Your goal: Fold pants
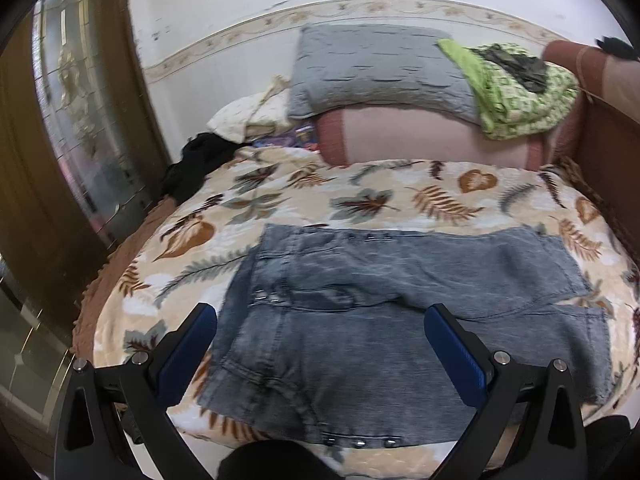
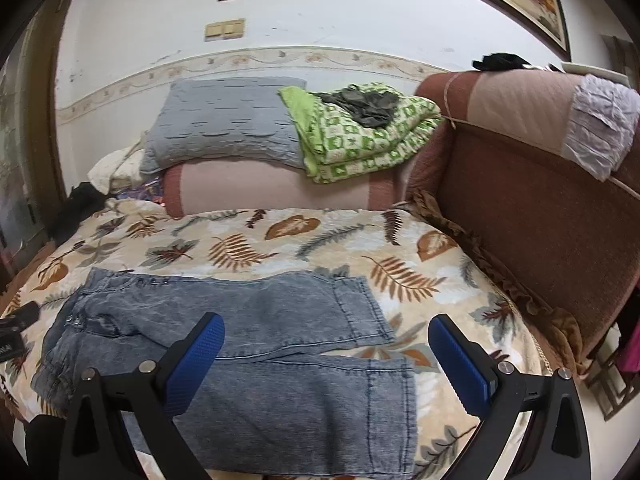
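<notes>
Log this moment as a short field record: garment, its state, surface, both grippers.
garment: denim pants
state: spread flat, both legs side by side, unfolded
waist end: toward the left
surface: leaf-print bedspread
left gripper: open, above the waist end, holding nothing
right gripper: open, above the leg ends, holding nothing

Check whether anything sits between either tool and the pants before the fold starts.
Nothing visible does. The pants lie flat on the leaf-print cover, with the open left tool and open right tool hovering directly over them. No other item lies on the denim.
</notes>
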Tool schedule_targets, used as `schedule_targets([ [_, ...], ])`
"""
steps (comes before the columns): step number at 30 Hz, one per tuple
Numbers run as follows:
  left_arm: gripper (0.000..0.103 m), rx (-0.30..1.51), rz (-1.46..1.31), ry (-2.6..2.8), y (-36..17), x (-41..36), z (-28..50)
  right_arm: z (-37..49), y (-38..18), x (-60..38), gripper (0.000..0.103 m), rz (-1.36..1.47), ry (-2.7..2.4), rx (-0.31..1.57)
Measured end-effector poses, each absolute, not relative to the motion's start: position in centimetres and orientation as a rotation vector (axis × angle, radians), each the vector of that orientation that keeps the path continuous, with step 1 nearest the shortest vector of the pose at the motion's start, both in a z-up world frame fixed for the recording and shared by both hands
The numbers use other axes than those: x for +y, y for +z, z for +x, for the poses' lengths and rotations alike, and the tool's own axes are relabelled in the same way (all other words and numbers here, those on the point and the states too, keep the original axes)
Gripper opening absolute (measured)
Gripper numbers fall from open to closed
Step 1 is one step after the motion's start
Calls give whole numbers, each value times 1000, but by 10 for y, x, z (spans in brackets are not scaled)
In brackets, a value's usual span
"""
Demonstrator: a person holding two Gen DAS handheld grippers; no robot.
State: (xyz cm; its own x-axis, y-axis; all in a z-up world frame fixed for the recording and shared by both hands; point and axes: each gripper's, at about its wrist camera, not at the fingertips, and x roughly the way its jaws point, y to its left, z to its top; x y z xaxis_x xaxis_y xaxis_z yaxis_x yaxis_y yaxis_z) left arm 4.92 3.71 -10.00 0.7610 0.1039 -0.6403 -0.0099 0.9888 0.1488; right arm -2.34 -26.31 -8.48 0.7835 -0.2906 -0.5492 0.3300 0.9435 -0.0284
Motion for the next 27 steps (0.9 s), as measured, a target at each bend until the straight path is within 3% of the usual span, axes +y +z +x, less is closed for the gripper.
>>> schedule_targets([
  [15, 103, 714, 132, 328, -105, 143, 73, -26, -94, -346, 103, 155, -478, 637],
  [27, 103, 829, 205, 311, -114, 175, 155, 66, -139, -375, 103, 274, -317, 880],
])
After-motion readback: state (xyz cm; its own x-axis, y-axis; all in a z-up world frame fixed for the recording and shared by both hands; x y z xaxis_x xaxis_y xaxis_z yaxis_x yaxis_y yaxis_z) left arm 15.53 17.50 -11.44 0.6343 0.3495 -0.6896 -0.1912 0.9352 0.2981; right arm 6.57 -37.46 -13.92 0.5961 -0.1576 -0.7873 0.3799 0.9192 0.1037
